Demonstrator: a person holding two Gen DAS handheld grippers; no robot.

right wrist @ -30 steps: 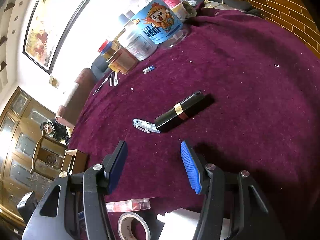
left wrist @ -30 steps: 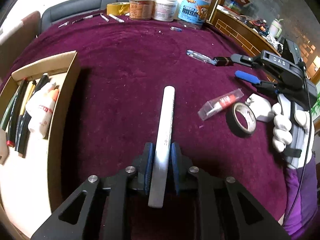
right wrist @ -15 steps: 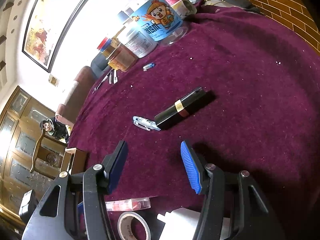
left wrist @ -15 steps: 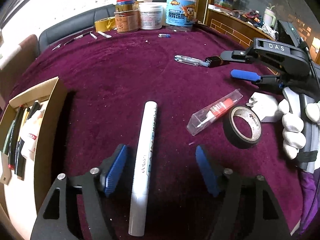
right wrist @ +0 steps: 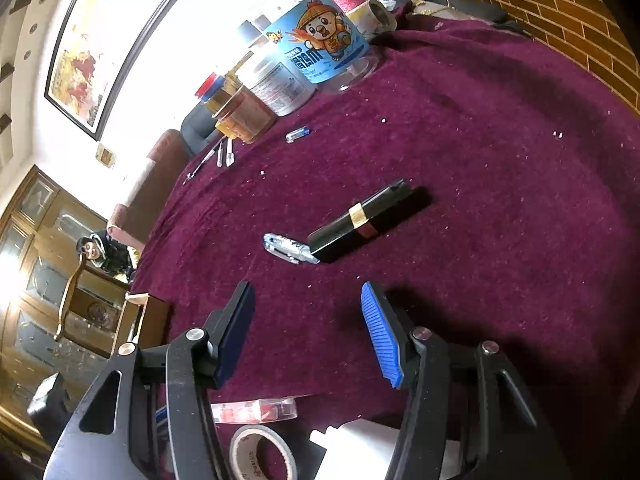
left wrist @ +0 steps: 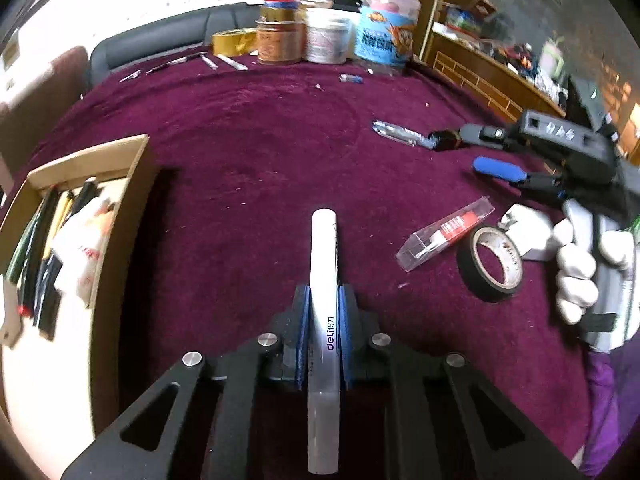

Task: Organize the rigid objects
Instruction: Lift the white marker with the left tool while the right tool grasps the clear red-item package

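My left gripper [left wrist: 324,293] is shut on a white marker [left wrist: 324,240], gripped near its middle, with its cap end pointing away over the maroon cloth. To its left stands an open cardboard box [left wrist: 120,216] holding pens and a tube. My right gripper [right wrist: 306,300] stands open above the cloth with nothing between its fingers; it shows at the right in the left wrist view [left wrist: 486,152], held by a white-gloved hand [left wrist: 576,280]. Ahead of it lie a black lipstick tube [right wrist: 360,220] and a clear pen [right wrist: 286,246].
A clear plastic case [left wrist: 444,234], a black tape roll [left wrist: 492,264] and a white plug adapter [left wrist: 528,232] lie at the right, just under my right gripper. Several jars [left wrist: 320,40] and small tools line the table's far edge. A person sits far back by a cabinet.
The left gripper opened and left the marker lying on the cloth between its jaws, then shut on it again nearer its cap end. The right gripper has kept still.
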